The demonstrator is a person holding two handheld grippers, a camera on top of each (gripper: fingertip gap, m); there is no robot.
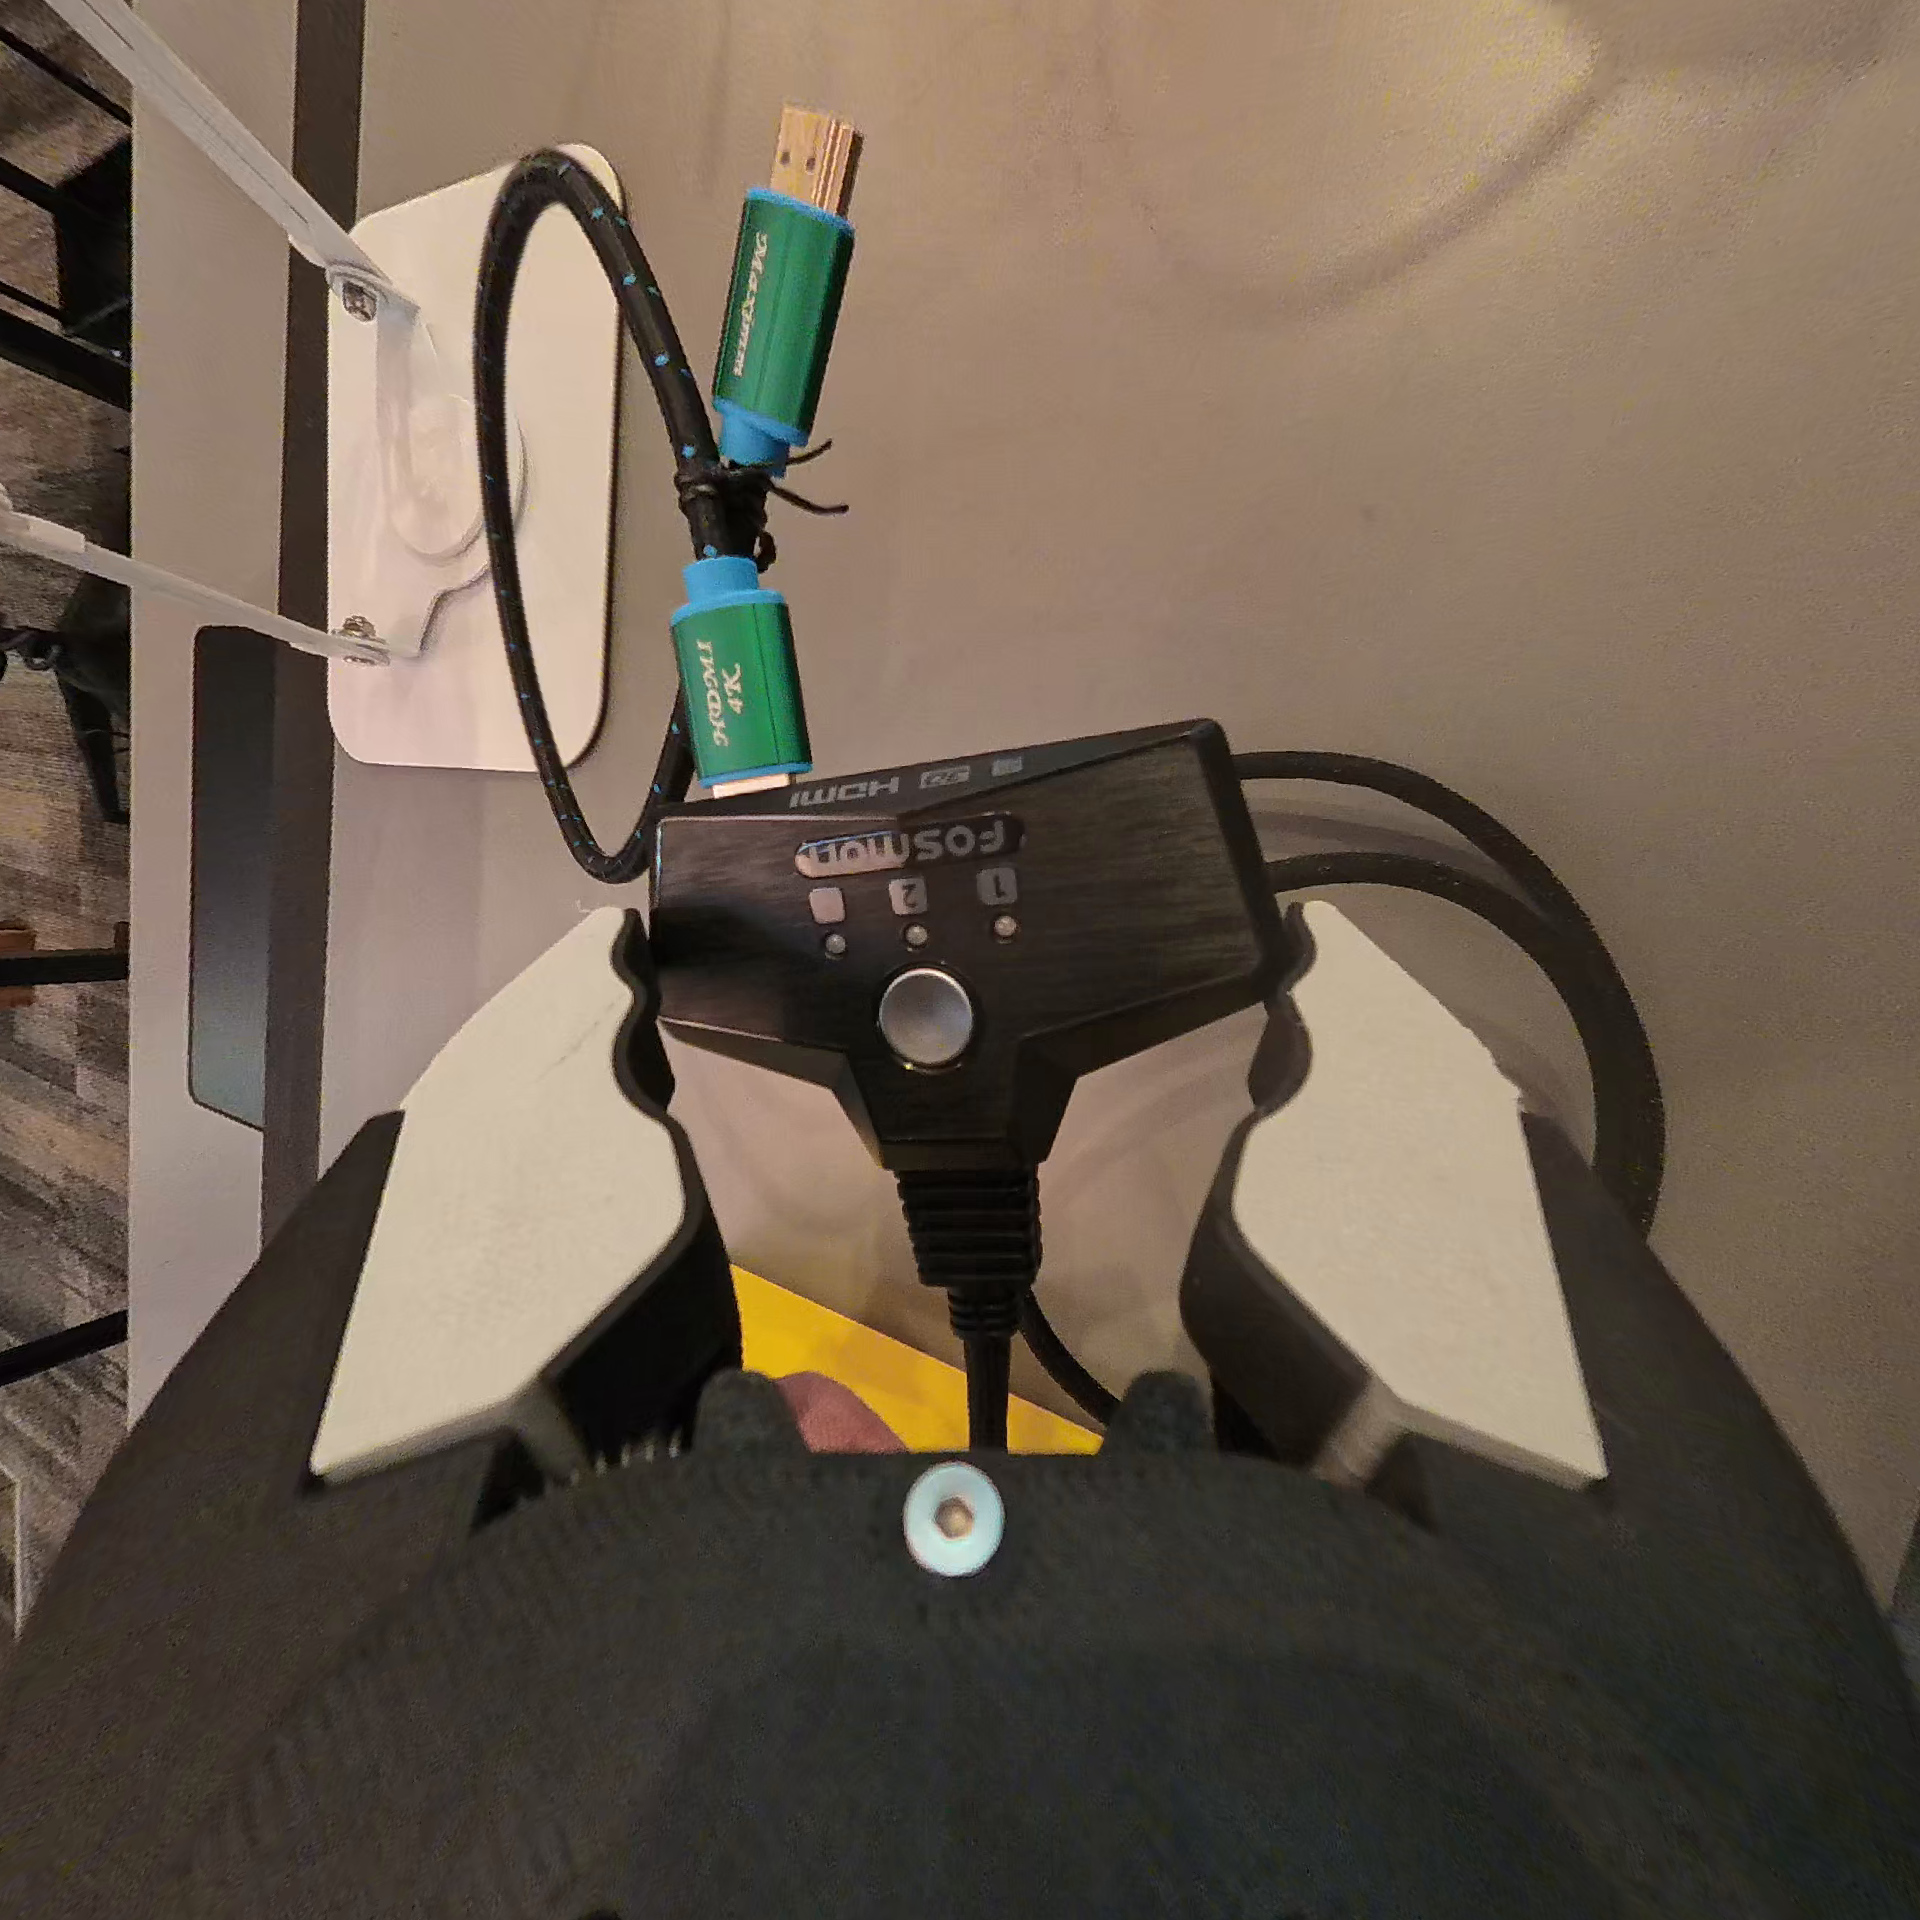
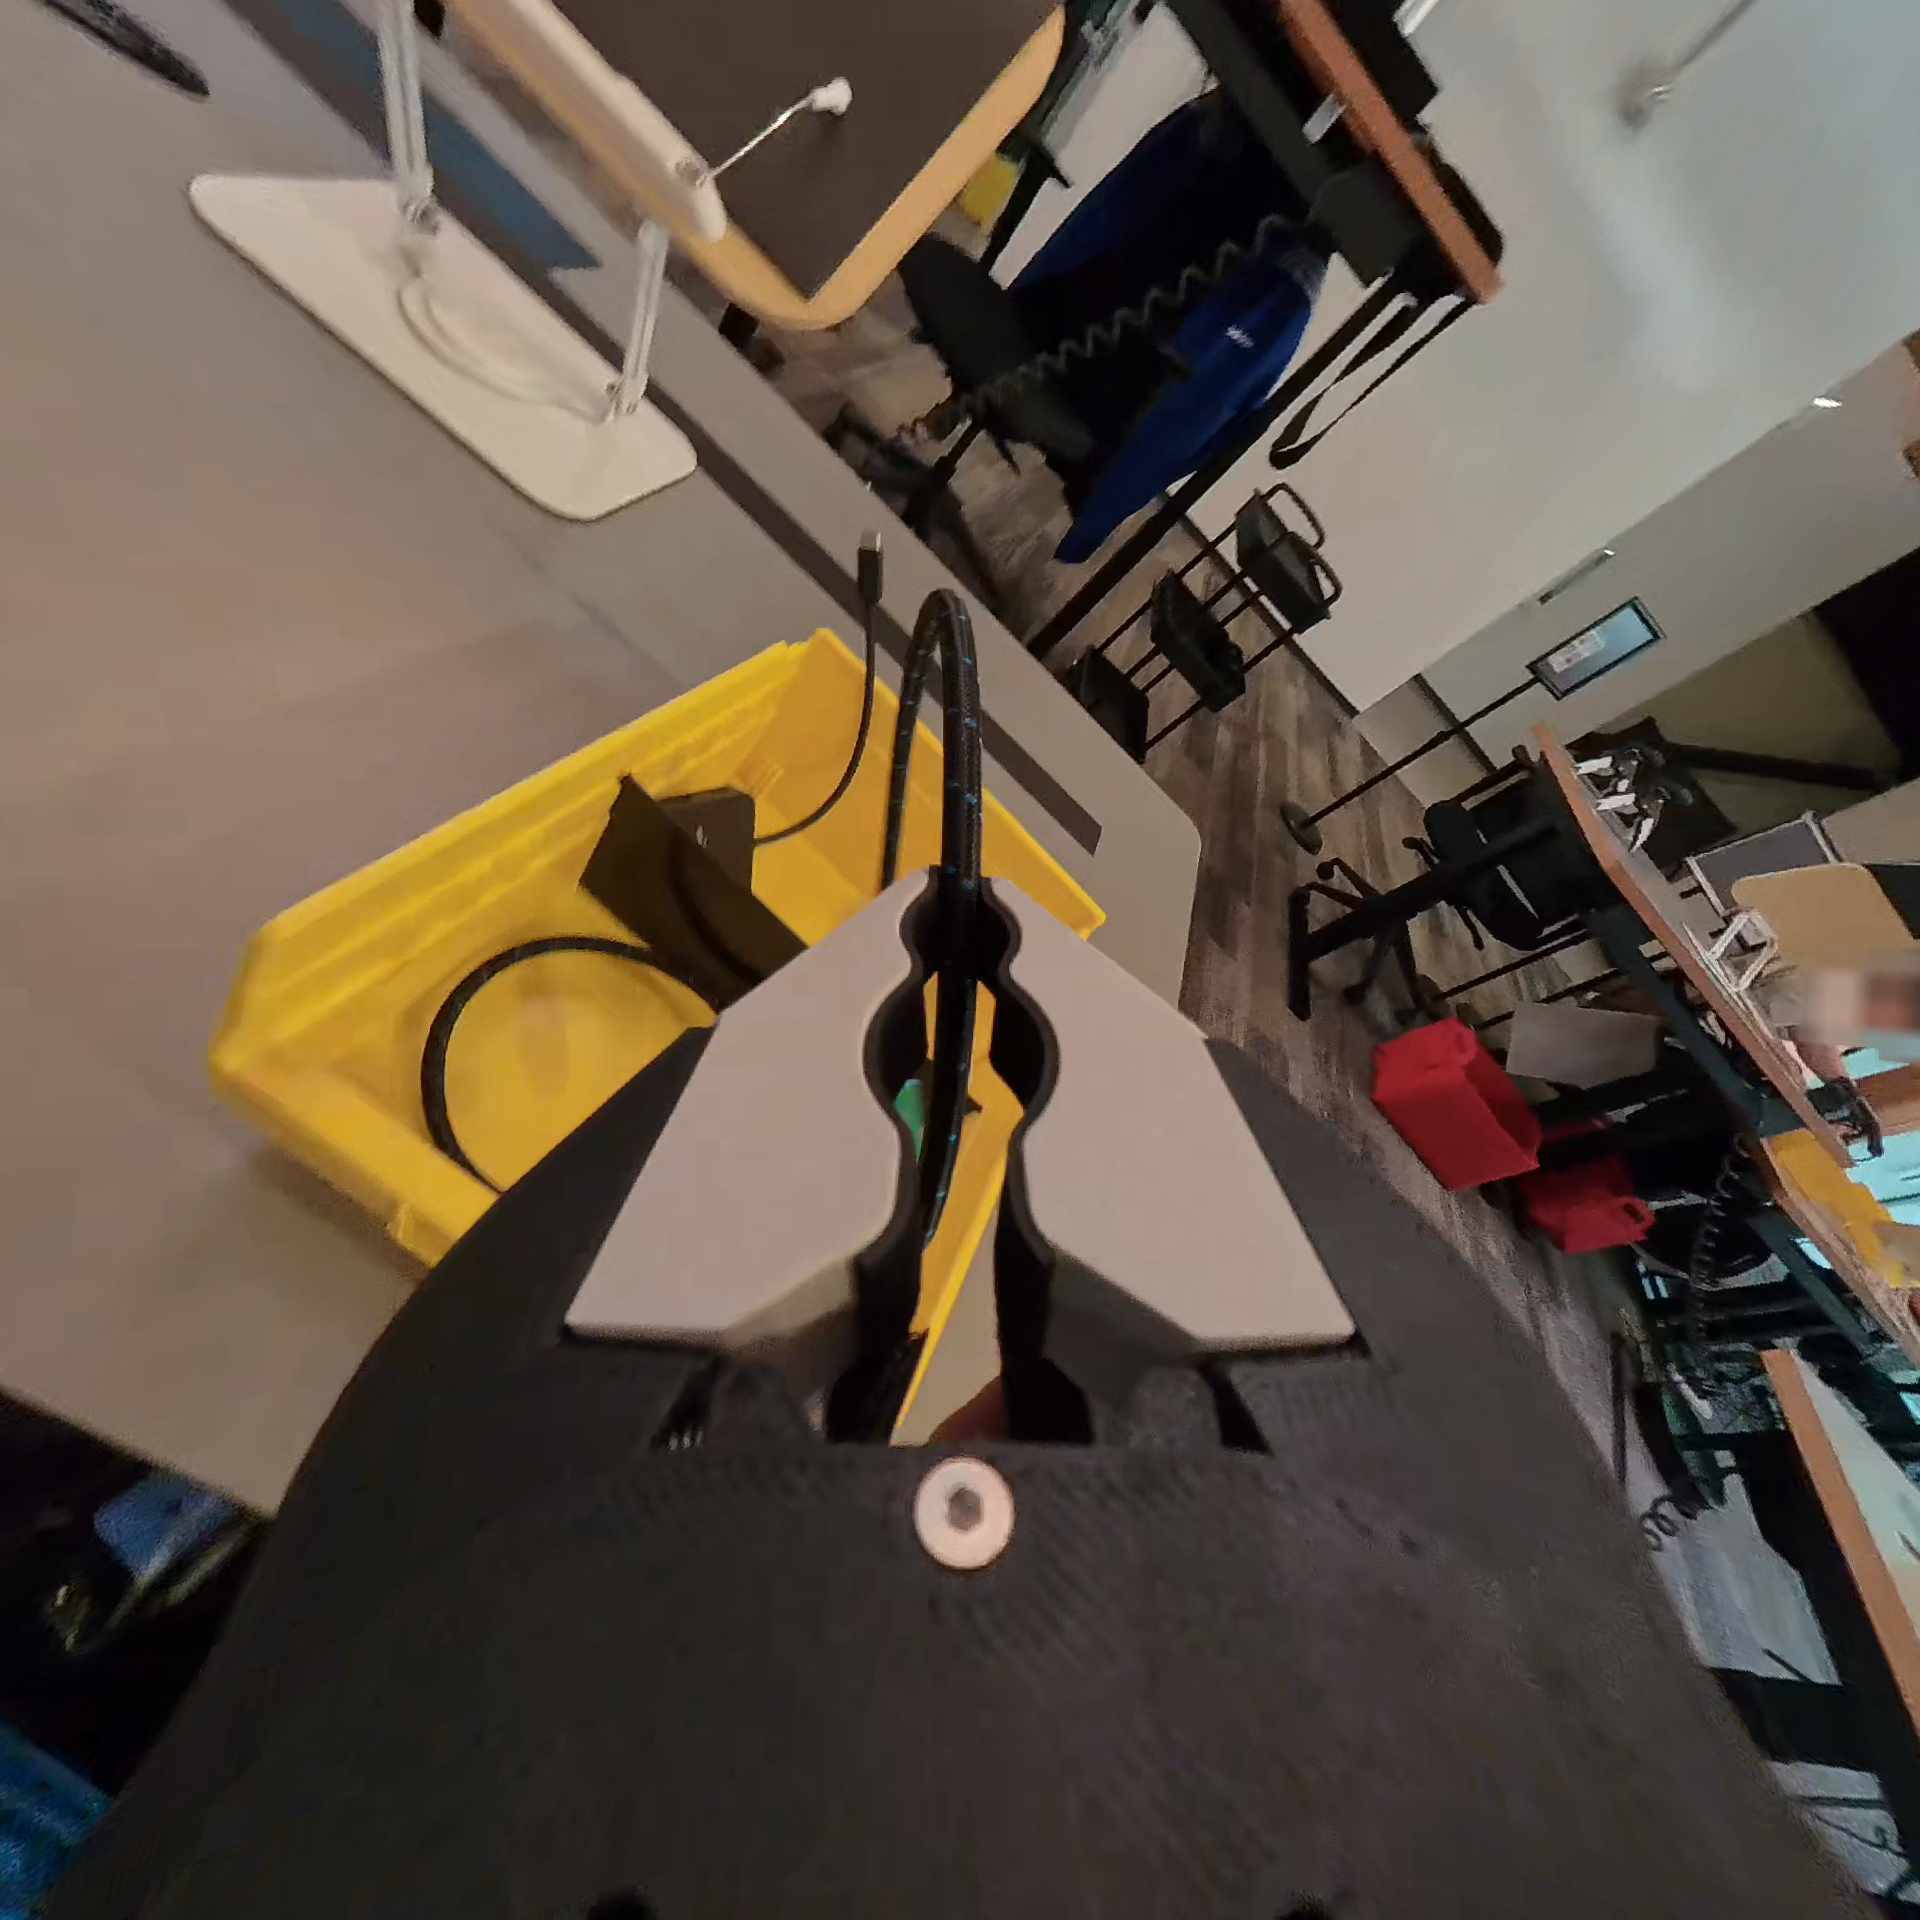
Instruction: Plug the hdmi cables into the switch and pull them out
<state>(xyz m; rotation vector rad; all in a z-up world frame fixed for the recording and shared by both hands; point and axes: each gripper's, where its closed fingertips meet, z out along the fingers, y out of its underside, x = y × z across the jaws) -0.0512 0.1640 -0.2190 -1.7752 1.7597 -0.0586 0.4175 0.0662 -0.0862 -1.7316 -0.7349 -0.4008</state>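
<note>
Trouble, if it comes, will likely come from the braided HDMI cable (image 2: 943, 790): the right tool (image 2: 961, 899) is clamped on the cord itself, not on a connector shell, so a pull from here would load the braid and the strain relief and could tilt the seated plug in its port instead of drawing it straight. The left tool (image 1: 961, 940) holds the switch (image 1: 951, 914) by its side walls alone, fingers pressed to each flank; a sideways tug could twist the smooth body out of that pinch.

The switch is a black, brushed-finish block with bevelled corners, tapering to a ribbed strain relief and a thin lead (one round metal button sits on its face). The plugged connector (image 1: 740, 694) sits in the far edge port, a glossy green metal sleeve with blue rubber collars; the free connector (image 1: 792, 312) of the same cable stands above it, its gold tip bare. The cord is black weave flecked blue, looped and cinched with a twist tie. Below lie a yellow plastic bin (image 2: 343, 997) and the matte grey bench (image 2: 260, 582).
</note>
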